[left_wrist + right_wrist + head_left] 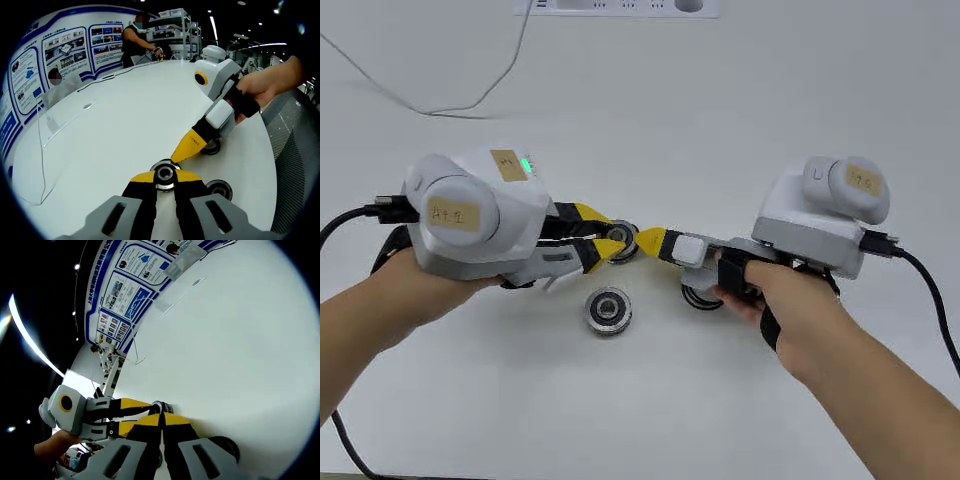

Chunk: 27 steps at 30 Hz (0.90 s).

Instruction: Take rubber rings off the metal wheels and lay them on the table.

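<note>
My left gripper is shut on a small metal wheel with a black rubber ring, holding it just above the table; in the left gripper view the wheel sits between the yellow tips. My right gripper comes in from the right with jaws together, its tips pinching the ring at the wheel's rim. A second wheel lies flat on the table below the grippers. A third wheel lies under my right gripper, partly hidden by it.
The white table stretches wide behind the grippers. A grey cable runs across the far left, and a white power strip lies at the far edge. A person stands at the table's far end.
</note>
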### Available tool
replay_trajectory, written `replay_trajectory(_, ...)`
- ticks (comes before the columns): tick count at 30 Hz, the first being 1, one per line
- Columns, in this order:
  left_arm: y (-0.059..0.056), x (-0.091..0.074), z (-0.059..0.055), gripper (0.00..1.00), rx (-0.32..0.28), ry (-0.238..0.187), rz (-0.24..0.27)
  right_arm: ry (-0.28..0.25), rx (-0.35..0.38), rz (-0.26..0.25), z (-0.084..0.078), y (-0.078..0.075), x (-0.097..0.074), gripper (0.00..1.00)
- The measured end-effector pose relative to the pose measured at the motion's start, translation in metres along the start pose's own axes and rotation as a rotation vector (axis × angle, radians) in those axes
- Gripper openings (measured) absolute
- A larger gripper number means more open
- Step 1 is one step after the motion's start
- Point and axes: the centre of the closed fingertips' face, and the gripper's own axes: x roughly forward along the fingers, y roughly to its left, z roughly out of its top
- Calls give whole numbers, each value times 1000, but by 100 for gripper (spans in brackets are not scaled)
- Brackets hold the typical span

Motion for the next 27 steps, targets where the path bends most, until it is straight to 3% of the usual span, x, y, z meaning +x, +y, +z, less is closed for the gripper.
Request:
replay_trajectory(8,1,0,-1,13,-9,2,2,0,63,-16,-1,0,0,1)
replay_trajectory(19,1,0,-1,12,-7,8,1,-6,38,6,-1,7,-1,0)
replay_trajectory(27,1,0,-1,12,-6,7,0,-8,-38,6,-1,11,-1,0)
